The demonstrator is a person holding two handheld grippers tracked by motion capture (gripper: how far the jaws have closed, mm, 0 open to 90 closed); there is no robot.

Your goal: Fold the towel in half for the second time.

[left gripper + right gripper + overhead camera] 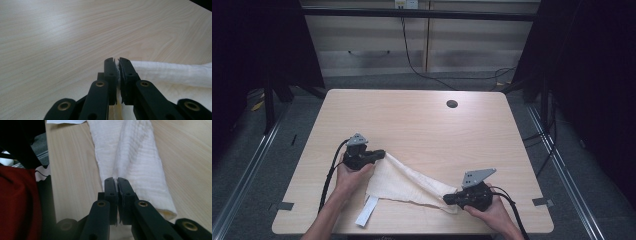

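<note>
High view, left hand: the left hand [348,176] comes in from the near edge, forearm angled up and slightly right, wrapped around the left gripper [379,154], whose jaws point right, about level with the table [412,120].
High view, right hand: the right hand [489,207] sits at the near right, curled around the right gripper [447,199], jaws pointing left — toward the other gripper.
Left gripper's hold: in the left gripper view the left gripper [117,65] is clenched on the cloth [172,72], a thin white edge pinched between the pads.
Right gripper's hold: in the right gripper view the right gripper [117,184] is clamped on the cloth [135,160]; the pads meet on its near end.
Cloth, place: the white cloth [407,182] lies on the near half of the table, strung between the two grippers.
Cloth, long axis: it runs from the far left end at the left gripper down to the near right end at the right gripper — a slanted, loosely rolled band.
Cloth, loose part: a flat strip hangs from its left portion toward the near edge of the table.
Table: light wood, with a round dark hole [452,104] at the far right.
</note>
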